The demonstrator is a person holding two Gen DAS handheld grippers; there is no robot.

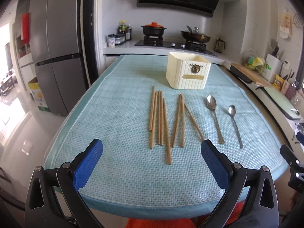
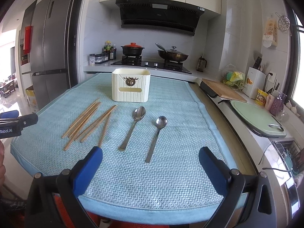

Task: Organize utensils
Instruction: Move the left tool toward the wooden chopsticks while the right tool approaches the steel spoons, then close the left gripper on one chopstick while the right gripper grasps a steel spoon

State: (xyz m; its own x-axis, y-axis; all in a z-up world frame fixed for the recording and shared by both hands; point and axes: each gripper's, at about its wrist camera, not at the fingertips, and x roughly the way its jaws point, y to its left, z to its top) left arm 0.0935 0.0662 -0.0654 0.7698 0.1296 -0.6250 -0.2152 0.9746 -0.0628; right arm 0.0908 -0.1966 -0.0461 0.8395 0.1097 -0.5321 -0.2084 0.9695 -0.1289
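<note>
i see a table covered by a pale blue woven mat (image 1: pixel 117 125). on it lie a loose row of wooden chopsticks (image 1: pixel 161 117), two steel spoons (image 2: pixel 138 125) side by side, and a cream ribbed holder box (image 2: pixel 131 87) standing at the far end.

1. Both views are bright with soft daylight; shadows on the blue mat (image 1: pixel 121 152) are faint
2. Beyond the left finger, the doorway is blown out to white and the floor (image 1: pixel 22 125) carries glare
3. Past the right finger in the right wrist view, the window (image 2: pixel 300 60) is overexposed
4. The spoons (image 2: pixel 140 114) glint ahead of the fingers
5. Fisheye bending curves the fridge (image 2: pixel 49 43) and the mat edges; corners vignette to black
6. Focus is sharp centrally, softer at the rim
</note>
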